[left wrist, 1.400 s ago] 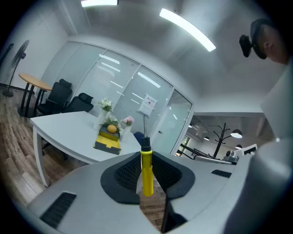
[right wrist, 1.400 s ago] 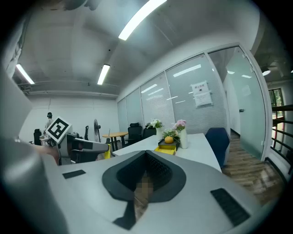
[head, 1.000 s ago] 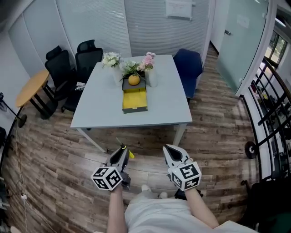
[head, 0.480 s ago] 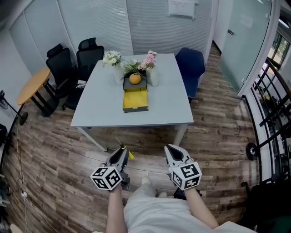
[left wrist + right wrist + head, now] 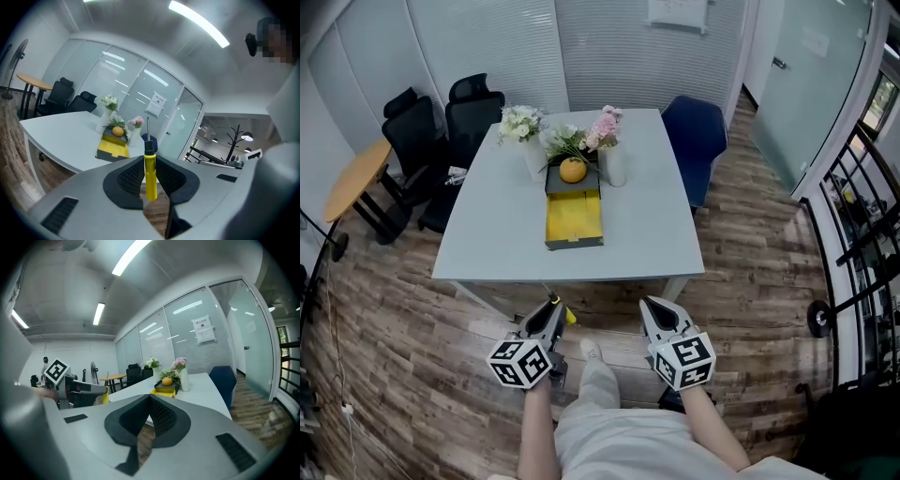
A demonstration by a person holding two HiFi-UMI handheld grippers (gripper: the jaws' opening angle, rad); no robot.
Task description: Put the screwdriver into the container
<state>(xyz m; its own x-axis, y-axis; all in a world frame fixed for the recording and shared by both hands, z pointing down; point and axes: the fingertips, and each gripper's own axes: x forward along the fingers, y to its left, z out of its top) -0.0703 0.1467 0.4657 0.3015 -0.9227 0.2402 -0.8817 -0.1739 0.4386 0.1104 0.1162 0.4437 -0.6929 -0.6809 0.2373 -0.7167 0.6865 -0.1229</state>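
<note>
My left gripper [image 5: 553, 307] is shut on a screwdriver [image 5: 150, 174] with a yellow handle; its black collar and metal shaft stick out past the jaws. In the head view the yellow handle [image 5: 570, 318] shows beside that gripper, low in front of the table's near edge. The container [image 5: 574, 217] is a yellow open tray in a dark grey frame on the white table [image 5: 487, 234], also seen as the container [image 5: 112, 147] and the container [image 5: 161, 391]. My right gripper [image 5: 654, 307] is held level with the left one, shut and empty, its pads [image 5: 157, 416] meeting at the tip.
An orange [image 5: 573, 170] sits at the container's far end, between vases of flowers [image 5: 521, 127]. A blue chair [image 5: 694, 141] stands at the table's right. Black office chairs [image 5: 450, 117] and a round wooden table [image 5: 356, 178] stand at the left, a black railing [image 5: 853, 234] at the right.
The table and container have come nearer and lower in the head view as the person steps toward them. Both grippers keep their places and their grip.
</note>
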